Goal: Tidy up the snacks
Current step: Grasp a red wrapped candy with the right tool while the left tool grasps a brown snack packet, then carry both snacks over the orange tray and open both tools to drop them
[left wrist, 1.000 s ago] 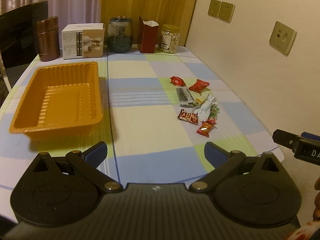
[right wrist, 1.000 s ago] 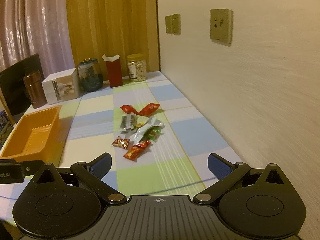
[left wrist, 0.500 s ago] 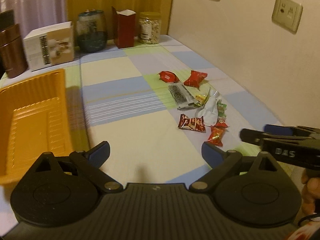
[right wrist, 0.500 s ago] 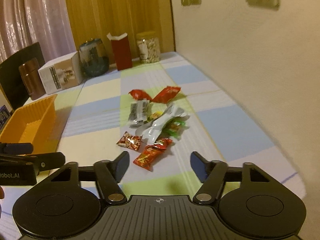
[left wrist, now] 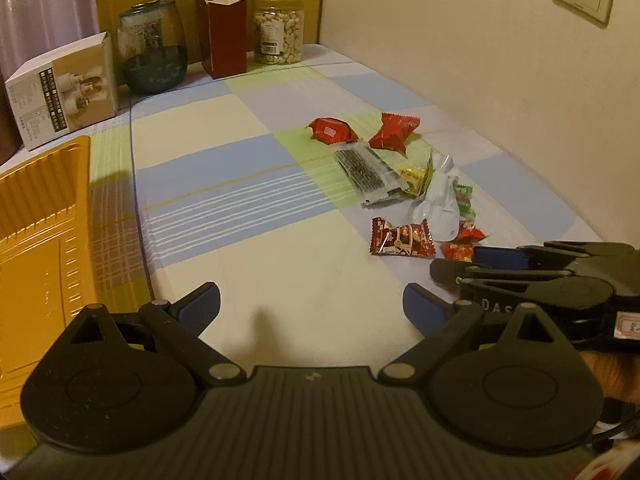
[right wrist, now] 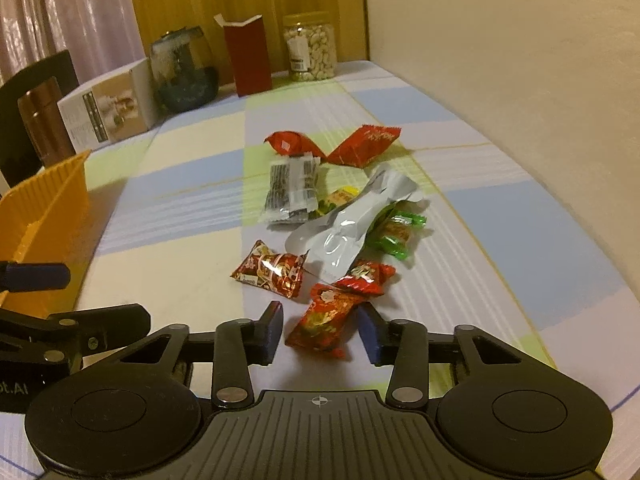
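Observation:
Several snack packets lie in a loose heap on the checked tablecloth. My right gripper (right wrist: 322,330) is open, its jaws partly closed in on either side of the nearest red packet (right wrist: 326,320), low over the table. Beyond lie a dark red candy packet (right wrist: 270,270), a silver pouch (right wrist: 348,226), a green packet (right wrist: 396,234), a black bar (right wrist: 292,188) and two red packets (right wrist: 368,144). My left gripper (left wrist: 310,306) is open and empty over bare cloth, left of the heap (left wrist: 400,184). The orange tray (left wrist: 36,232) stands at its left.
At the table's far end stand a white box (left wrist: 64,92), a dark glass jar (left wrist: 152,48), a red carton (left wrist: 222,32), a nut jar (left wrist: 278,30) and a brown flask (right wrist: 44,120). The wall (left wrist: 480,60) runs along the table's right edge.
My right gripper has moved forward and down to the nearest red packet and its jaws have narrowed around it. My left gripper has swung right and forward, away from the tray.

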Available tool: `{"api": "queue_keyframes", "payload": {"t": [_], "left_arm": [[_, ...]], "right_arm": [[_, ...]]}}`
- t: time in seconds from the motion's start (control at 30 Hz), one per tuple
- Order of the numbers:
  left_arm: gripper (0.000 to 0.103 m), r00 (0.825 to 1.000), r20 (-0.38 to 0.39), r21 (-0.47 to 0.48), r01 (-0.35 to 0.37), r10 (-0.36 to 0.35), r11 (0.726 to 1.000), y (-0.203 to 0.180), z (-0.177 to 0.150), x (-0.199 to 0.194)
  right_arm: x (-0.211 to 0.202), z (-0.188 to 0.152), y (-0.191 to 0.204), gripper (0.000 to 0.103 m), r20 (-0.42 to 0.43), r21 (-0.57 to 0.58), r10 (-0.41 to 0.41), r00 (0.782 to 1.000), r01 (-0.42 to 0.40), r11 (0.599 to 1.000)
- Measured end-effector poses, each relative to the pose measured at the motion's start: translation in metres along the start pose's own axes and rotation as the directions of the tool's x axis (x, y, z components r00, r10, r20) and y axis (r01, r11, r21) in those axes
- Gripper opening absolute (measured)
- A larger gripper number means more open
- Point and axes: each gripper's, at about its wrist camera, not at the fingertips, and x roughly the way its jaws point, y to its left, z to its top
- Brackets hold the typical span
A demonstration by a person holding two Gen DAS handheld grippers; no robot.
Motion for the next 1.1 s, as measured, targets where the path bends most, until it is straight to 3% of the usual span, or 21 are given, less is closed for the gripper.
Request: {"api": "queue_keyframes", "payload": {"t": [0.1,0.17,0.57,0.63,0.73,1.1], "left_arm": [[0.097,1.0,-0.002,0.011,0.019,-0.019,1.0,-0.002,0.0,0.005],[0.097,0.999,-0.002,0.029,0.032,-0.032,0.999,-0.006,0.001,0.009],[0.078,0.987,0.031,0.073,0.152,-0.155,0.986,-0.039,0.018,0.051],[0.071,0.985,0.036,0.081,0.164,-0.167,0.983,-0.044,0.02,0.058],[0.057,0.987,0.03,0.116,0.152,-0.157,0.982,-0.052,0.022,0.066],[0.039,0.992,0.032,0.14,0.114,-0.12,0.983,-0.053,0.022,0.073]], "right_arm": [[0.0,-0.002,0.002,0.024,0.009,-0.023,-0.023,1.0,0.024,0.999],[-0.003,-0.003,-0.002,0.023,0.013,-0.009,-0.02,1.0,0.02,1.0],[-0.036,-0.016,-0.038,0.021,0.034,0.067,-0.075,0.997,0.072,0.995],[-0.037,-0.017,-0.043,0.021,0.035,0.074,-0.081,0.996,0.078,0.994],[-0.038,-0.017,-0.047,0.021,0.036,0.079,-0.086,0.996,0.083,0.993],[-0.037,-0.017,-0.046,0.021,0.036,0.081,-0.083,0.996,0.08,0.993]]}}
